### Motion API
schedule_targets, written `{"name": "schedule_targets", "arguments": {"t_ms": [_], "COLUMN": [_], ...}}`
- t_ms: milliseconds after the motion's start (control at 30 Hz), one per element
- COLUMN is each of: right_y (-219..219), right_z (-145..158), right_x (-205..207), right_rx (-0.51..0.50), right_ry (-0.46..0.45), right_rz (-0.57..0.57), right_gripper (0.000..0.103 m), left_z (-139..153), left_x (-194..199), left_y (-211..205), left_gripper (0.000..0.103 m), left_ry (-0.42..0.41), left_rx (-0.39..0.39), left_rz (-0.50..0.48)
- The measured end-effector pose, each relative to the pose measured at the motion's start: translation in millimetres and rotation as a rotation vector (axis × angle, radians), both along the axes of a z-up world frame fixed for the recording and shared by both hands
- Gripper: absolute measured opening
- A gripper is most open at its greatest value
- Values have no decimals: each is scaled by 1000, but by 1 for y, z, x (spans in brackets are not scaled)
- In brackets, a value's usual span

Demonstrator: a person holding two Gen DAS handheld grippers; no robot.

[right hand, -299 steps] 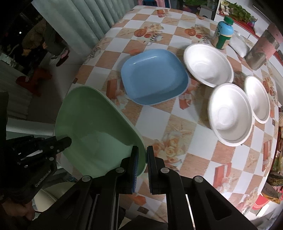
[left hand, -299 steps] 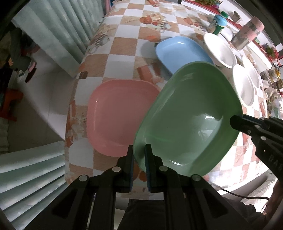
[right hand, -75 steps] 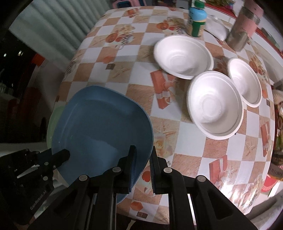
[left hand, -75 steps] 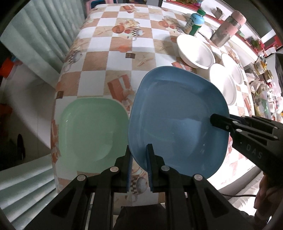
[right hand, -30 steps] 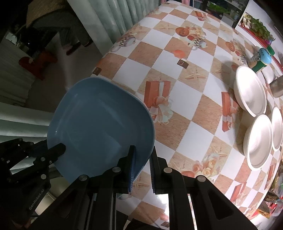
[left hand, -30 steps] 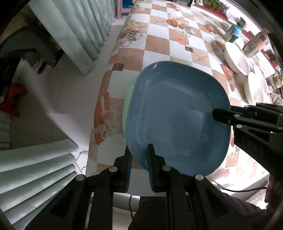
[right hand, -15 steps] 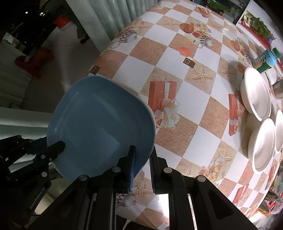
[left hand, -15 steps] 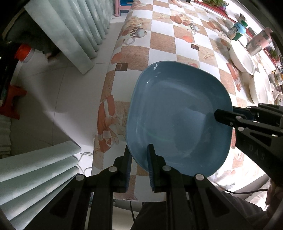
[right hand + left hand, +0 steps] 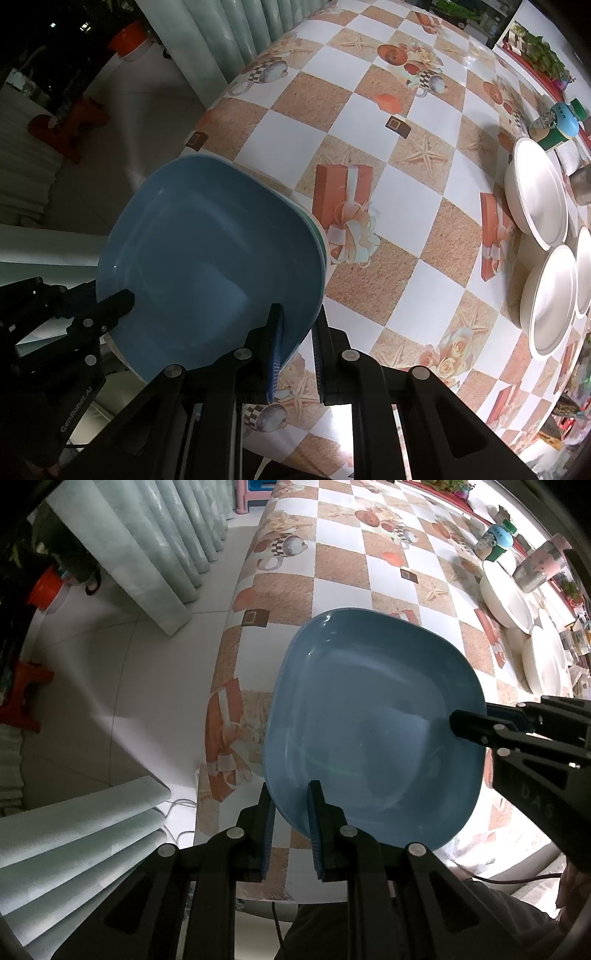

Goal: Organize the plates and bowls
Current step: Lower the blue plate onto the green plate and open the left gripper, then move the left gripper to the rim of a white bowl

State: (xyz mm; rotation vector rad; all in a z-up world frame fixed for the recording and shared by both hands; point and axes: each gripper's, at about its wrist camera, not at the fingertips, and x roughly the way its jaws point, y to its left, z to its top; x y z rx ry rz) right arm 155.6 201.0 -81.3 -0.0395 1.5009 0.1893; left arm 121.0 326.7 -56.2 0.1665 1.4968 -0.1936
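A blue square plate [image 9: 369,731] hangs low over the table's near left corner, held by two opposite rims. My left gripper [image 9: 290,805] is shut on its near rim in the left wrist view and comes in from the left [image 9: 125,297] in the right wrist view. My right gripper [image 9: 295,332] is shut on the other rim and shows as a black finger at the plate's right edge [image 9: 465,720]. Under the blue plate [image 9: 210,258] a thin green plate rim [image 9: 322,240] peeks out. Whether the two plates touch I cannot tell.
The checkered tablecloth [image 9: 406,192] ends just left of the plates, with tiled floor and pale curtains [image 9: 166,554] beyond. Three white bowls [image 9: 539,195] [image 9: 550,295] [image 9: 585,269] lie at the right. A green-capped bottle [image 9: 554,125] and a pink tumbler [image 9: 539,568] stand behind them.
Ten seconds ago both grippers held the green plate beside a pink one. Over the last second the blue plate has slid over the green plate, whose left rim no longer shows in the left wrist view.
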Motion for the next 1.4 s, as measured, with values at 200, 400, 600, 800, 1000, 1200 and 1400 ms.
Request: {"name": "schedule_targets", "arguments": {"t_ms": [200, 400, 600, 800, 1000, 1200, 1400], "right_y": [-1, 1, -3, -21, -57, -120, -201], "right_z": [0, 1, -1, 14, 21, 28, 29], "right_x": [-1, 1, 4, 2, -19, -47, -75], "right_rx": [-4, -6, -12, -39, -50, -38, -14], "right_ry": [-1, -3, 11, -53, -46, -42, -39], "right_rz": [-4, -5, -21, -62, -128, -286, -449], "right_gripper": [16, 16, 17, 70, 70, 70, 70], "left_z": [0, -1, -1, 7, 21, 40, 49], "left_x": [2, 5, 5, 1, -8, -15, -22], "left_y": [0, 1, -1, -4, -35, -98, -171], "left_gripper": [19, 19, 55, 62, 62, 62, 61], "left_ry": [0, -1, -10, -25, -44, -68, -59], "left_rx": [0, 2, 29, 18, -15, -68, -109], "left_rz": [-2, -3, -17, -15, -75, -175, -240]}}
